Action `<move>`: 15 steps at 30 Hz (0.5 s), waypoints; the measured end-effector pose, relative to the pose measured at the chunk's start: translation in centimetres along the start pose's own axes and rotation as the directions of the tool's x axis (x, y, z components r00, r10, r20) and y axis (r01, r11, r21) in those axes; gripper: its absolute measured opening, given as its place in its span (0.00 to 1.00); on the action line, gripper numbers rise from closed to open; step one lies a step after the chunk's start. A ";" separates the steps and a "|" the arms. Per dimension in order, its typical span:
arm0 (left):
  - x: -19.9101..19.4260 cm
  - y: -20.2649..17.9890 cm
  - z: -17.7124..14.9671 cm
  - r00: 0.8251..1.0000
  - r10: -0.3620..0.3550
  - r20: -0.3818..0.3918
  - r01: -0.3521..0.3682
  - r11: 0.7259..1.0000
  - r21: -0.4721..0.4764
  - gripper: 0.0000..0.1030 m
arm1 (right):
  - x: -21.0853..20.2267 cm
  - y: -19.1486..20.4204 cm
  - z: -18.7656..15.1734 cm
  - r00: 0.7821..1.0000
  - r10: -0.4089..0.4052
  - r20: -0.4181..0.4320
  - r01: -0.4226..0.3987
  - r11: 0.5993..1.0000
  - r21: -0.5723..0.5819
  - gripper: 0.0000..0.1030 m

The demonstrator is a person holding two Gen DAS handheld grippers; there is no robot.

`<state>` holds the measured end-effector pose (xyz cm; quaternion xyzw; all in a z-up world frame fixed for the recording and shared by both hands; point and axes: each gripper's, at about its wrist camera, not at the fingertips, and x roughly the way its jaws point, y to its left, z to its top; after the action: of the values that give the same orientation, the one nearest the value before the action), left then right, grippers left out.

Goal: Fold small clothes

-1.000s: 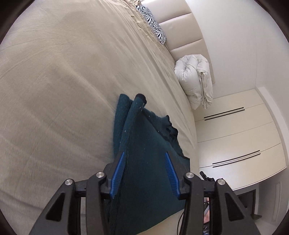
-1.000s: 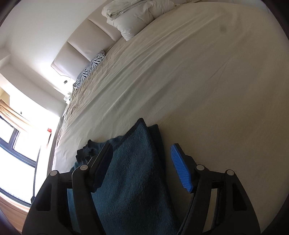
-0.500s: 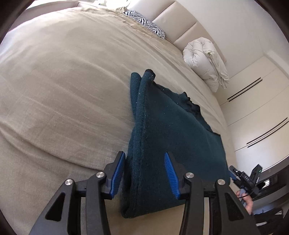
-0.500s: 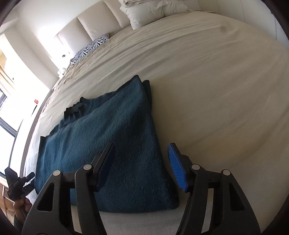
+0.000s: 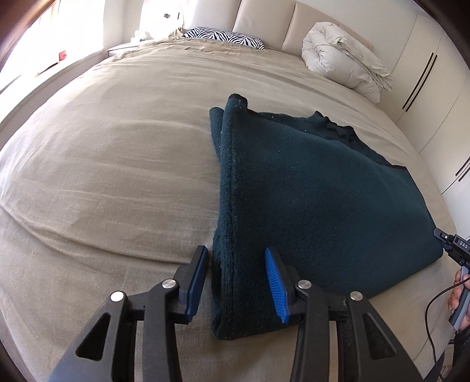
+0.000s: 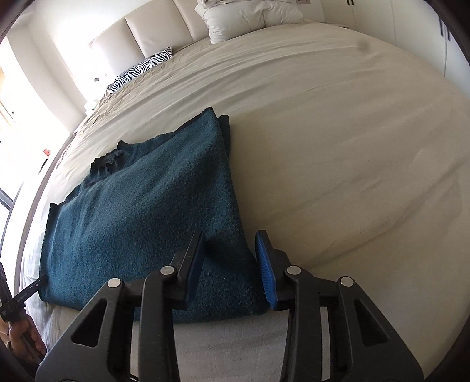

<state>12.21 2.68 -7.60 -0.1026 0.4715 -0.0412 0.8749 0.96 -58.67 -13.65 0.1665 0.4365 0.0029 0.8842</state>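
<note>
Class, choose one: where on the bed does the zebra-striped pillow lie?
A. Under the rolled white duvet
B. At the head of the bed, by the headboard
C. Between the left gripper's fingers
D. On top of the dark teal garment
B: the zebra-striped pillow lies against the headboard, far beyond the dark teal garment.

A dark teal knitted sweater (image 5: 317,191) (image 6: 141,217) is lying folded flat on the beige bed (image 5: 111,164) (image 6: 352,147), its layers stacked along one thick edge, neckline peeking out at the far side.
</note>
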 end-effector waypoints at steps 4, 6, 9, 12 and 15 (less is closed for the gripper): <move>0.0 -0.3 0.0 1.000 0.018 -0.001 -0.018 1.000 0.008 0.40 | 0.0 0.0 0.1 1.000 0.002 0.001 -0.002 1.000 0.004 0.33; 0.0 -0.6 0.1 1.000 0.019 -0.003 -0.019 1.000 0.014 0.37 | 0.0 0.1 0.0 1.000 -0.002 0.000 0.002 1.000 -0.009 0.33; 0.0 -1.0 0.1 1.000 0.028 -0.005 -0.028 0.999 0.027 0.32 | -0.1 0.5 -0.1 1.000 -0.014 0.002 0.014 0.999 -0.035 0.30; -0.1 -1.4 0.1 0.999 0.034 -0.004 -0.034 0.999 0.042 0.27 | -0.2 0.7 -0.2 1.000 -0.025 0.004 0.025 0.998 -0.049 0.25; -0.2 -1.7 0.1 0.999 0.039 -0.001 -0.039 0.998 0.051 0.22 | -0.4 0.6 -0.3 0.999 -0.031 0.008 0.032 0.998 -0.049 0.19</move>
<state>12.21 1.08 -7.01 -0.0710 0.4730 -0.0364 0.8774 0.52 -58.11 -13.36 0.1379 0.4356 -0.0011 0.8895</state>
